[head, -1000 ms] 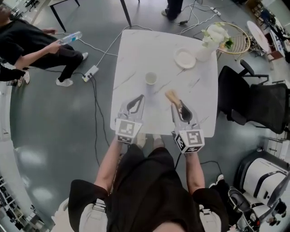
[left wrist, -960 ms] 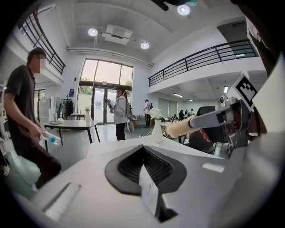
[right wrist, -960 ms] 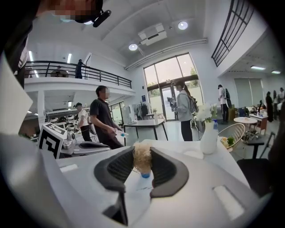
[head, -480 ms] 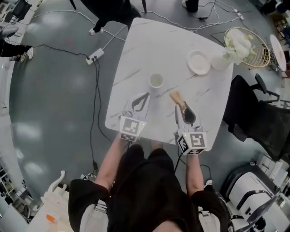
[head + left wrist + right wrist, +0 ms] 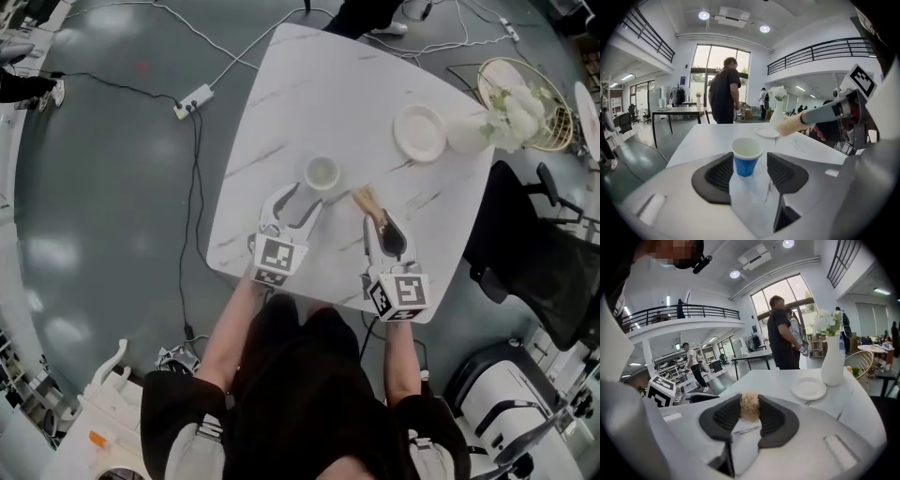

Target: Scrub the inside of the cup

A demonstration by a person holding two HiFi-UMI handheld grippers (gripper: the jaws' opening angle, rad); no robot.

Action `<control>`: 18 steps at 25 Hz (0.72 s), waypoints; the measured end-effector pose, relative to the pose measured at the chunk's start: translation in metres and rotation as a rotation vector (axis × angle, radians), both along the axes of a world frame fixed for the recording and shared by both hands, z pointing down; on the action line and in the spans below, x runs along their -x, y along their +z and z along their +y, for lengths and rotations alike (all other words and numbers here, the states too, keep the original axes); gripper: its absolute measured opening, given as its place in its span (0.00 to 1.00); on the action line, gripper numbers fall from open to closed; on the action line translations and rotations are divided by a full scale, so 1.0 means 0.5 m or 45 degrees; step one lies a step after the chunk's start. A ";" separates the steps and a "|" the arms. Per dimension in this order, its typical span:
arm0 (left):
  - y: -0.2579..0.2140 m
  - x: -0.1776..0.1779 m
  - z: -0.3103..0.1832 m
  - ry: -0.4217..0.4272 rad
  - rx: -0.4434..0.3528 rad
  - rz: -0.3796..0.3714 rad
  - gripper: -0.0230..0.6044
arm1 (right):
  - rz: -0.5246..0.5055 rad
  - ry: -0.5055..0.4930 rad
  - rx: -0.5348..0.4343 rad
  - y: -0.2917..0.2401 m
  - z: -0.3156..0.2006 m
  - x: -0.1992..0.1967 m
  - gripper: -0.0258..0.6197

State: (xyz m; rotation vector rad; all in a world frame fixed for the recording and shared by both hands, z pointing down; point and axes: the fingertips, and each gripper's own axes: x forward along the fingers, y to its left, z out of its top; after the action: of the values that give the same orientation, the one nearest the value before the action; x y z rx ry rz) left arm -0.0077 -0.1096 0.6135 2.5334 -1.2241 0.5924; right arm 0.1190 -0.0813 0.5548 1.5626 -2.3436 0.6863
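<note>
The cup (image 5: 322,172) is standing upright near the middle of the table (image 5: 309,84), blue outside and white inside. In the head view the left gripper (image 5: 299,200) is pointing at it from 7 o'clock, with its jaws spread after just opening. In the left gripper view the cup is sitting in the gap at the tips, and the pads (image 5: 719,174) are not pressing on it.

The right gripper (image 5: 377,223) is sitting at 4 o'clock from the cup, its jaws pinching a brush (image 5: 362,200). The brush's tan end is sticking out past the tips toward 11 o'clock and stopping just beside the cup, apart from it. In the right gripper view that fuzzy end is showing squeezed between the two black pads.

A plate (image 5: 419,132) is lying at 2 o'clock from the cup, well apart. A vase (image 5: 464,136) with white flowers is standing just beside the plate at 3 o'clock. A chair (image 5: 534,262) is standing off the table's edge at 4 o'clock. In the left gripper view a person (image 5: 723,91) is standing beyond the table's far edge.
</note>
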 end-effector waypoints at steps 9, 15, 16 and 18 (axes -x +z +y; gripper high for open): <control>0.040 -0.015 -0.038 -0.030 0.030 0.035 0.71 | -0.003 0.006 0.034 0.034 -0.020 -0.011 0.21; 0.056 -0.034 -0.060 -0.018 0.031 0.052 0.74 | 0.004 0.024 0.052 0.050 -0.033 -0.028 0.21; 0.059 -0.036 -0.063 -0.018 0.032 0.051 0.74 | 0.005 0.026 0.055 0.052 -0.034 -0.030 0.21; 0.065 -0.038 -0.069 -0.018 0.034 0.051 0.74 | 0.008 0.029 0.062 0.058 -0.036 -0.033 0.21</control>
State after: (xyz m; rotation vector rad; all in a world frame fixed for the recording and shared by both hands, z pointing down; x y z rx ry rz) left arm 0.0113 -0.1440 0.6462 2.5003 -1.2115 0.5489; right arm 0.1353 -0.0990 0.5840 1.5712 -2.2902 0.7364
